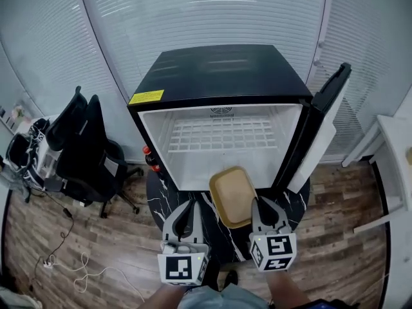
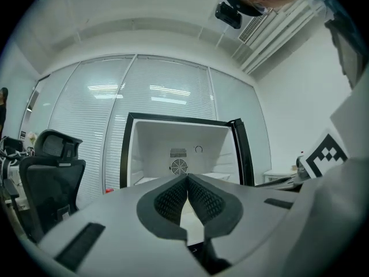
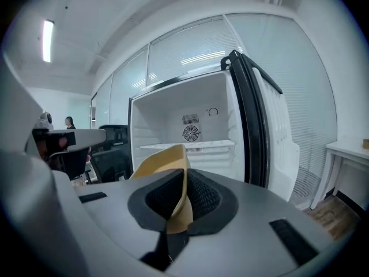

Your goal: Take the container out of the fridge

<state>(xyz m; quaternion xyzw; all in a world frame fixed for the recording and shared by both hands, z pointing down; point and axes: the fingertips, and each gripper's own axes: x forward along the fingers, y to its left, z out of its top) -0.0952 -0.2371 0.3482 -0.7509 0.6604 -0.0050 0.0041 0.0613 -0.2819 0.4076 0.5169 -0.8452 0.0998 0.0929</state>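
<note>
Your right gripper (image 3: 183,196) is clamped on the near rim of the container (image 3: 163,161). The ribbed black pads pinch the thin tan wall between them. It's a shallow, rounded-rectangle tray in a matte mustard tone, and it hangs out in front of the fridge (image 1: 222,76), over the round black table (image 1: 161,195) with white marble veins.

Your left gripper (image 2: 187,180) holds nothing, its textured pads meeting at the tips.

The fridge is a glossy black box with a smooth white liner. A white wire shelf (image 1: 219,134) crosses it, and there's a round fan grille on the back wall. Its door (image 1: 325,121) swings wide to your right.

A yellow label (image 1: 146,97) sits on the fridge's top left corner, the print too small to read. Low at the fridge's left there's a red-capped dark bottle (image 1: 149,156), possibly cola, though I can't make out a brand. Each marker cube (image 1: 183,268) shows bold black-and-white squares.
</note>
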